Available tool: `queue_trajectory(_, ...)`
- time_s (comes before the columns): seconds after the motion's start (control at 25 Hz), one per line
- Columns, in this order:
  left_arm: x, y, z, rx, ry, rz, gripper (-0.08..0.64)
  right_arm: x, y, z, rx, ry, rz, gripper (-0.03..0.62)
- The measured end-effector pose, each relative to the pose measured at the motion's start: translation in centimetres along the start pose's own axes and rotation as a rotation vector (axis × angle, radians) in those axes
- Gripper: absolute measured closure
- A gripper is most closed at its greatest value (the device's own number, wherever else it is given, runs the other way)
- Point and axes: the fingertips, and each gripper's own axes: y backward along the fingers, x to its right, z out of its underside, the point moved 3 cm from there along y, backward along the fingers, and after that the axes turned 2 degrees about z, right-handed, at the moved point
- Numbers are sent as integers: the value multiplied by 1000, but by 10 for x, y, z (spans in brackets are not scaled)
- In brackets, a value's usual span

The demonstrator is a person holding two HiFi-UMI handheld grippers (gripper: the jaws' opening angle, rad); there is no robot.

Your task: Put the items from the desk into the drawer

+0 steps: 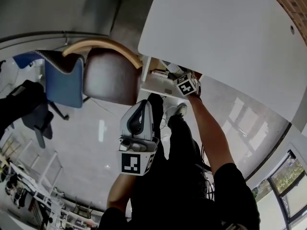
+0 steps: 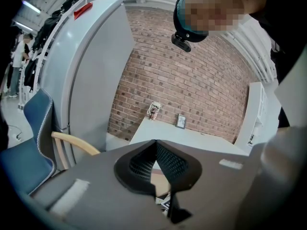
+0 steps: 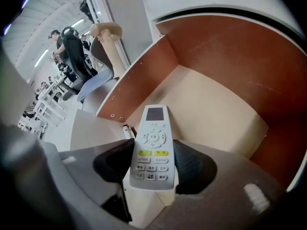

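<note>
We see the main risk in the grip on the remote (image 3: 152, 145). It is clamped across its lower, button end, and most of its length juts out past the pads, so we judge the smooth casing could pivot or slide if the hand tips or jolts. Letting go while it hangs above the drawer (image 3: 216, 109) floor would make it drop and clatter, perhaps skidding into the brown side wall. A careless descent could also knock the protruding screen end on the drawer's rim or on the white worktop (image 1: 225, 37) that overhangs the far part of the drawer. A lopsided opening could drag the remote to one side.

The right fingers (image 3: 193, 169) stand fairly wide, closed on the two long sides of the remote, with a pad pressing each edge; the remote points down into the open drawer, over its pale floor and not touching it as far as we can tell. The left fingers (image 2: 172, 164) are closed tip to tip with nothing between them; they are held out in the air to the left, near the person's body, well apart from the drawer and touching nothing.
</note>
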Motion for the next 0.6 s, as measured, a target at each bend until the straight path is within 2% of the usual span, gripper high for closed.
queue_trajectory(0.28, 0, 0, 9, -18, 9, -1, 540, 0, -14, 2, -27, 39, 13, 334)
queue_trajectory(0.44, 1, 4, 13, -24, 14, -11, 540, 0, -17, 6, -48, 40, 21, 334)
queue_trajectory(0.6, 0, 5, 14, -20, 17, -19, 540, 4, -17, 3, -25, 14, 36, 330)
